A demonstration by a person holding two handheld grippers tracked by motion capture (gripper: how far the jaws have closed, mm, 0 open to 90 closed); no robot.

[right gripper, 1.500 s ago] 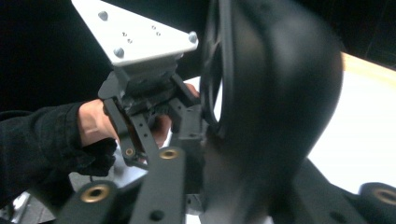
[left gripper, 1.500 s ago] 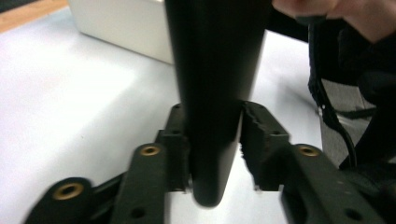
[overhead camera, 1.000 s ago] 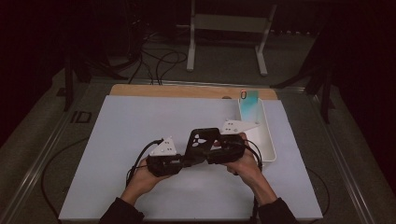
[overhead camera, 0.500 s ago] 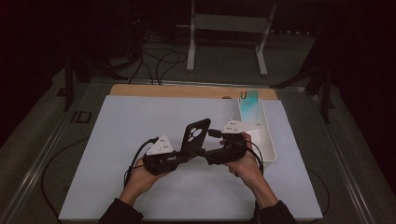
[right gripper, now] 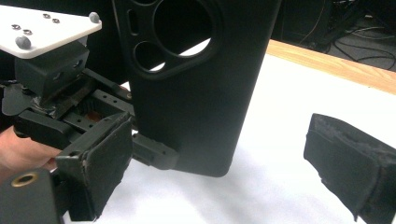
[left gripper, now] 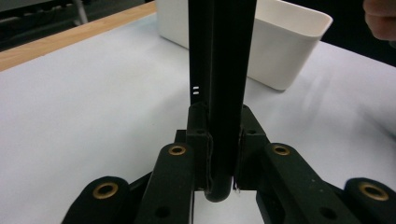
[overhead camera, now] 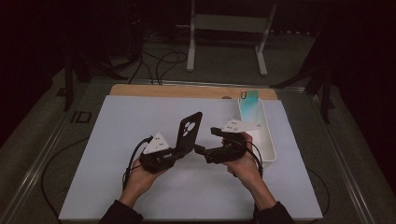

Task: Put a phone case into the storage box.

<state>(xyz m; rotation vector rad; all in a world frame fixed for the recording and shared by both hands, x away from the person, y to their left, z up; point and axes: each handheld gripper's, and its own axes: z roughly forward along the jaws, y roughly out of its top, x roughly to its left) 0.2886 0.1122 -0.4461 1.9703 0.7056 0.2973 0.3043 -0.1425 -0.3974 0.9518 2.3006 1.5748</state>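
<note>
Black and matte, the slim plastic phone case with round camera cut-outs (overhead camera: 189,132) stands upright above the pale grey table mat (overhead camera: 116,140), pinched at its bottom edge by the left gripper (overhead camera: 180,151). That gripper's jaws are nearly closed, their pads pressing both faces of the case — the left gripper view looks straight along its thin edge (left gripper: 223,93). The right gripper (overhead camera: 201,140) sits just beside the case, apart from it. Its jaws have just been opening and now stand wide, with the case (right gripper: 196,84) ahead of them and neither foam-lined pad (right gripper: 105,163) touching it. Behind, a white oblong plastic bin (overhead camera: 268,140) holds a pale teal phone (overhead camera: 249,105) leaning on its far end. No brand or lettering is readable — just two tiny white marks on the case's edge (left gripper: 196,89).
</note>
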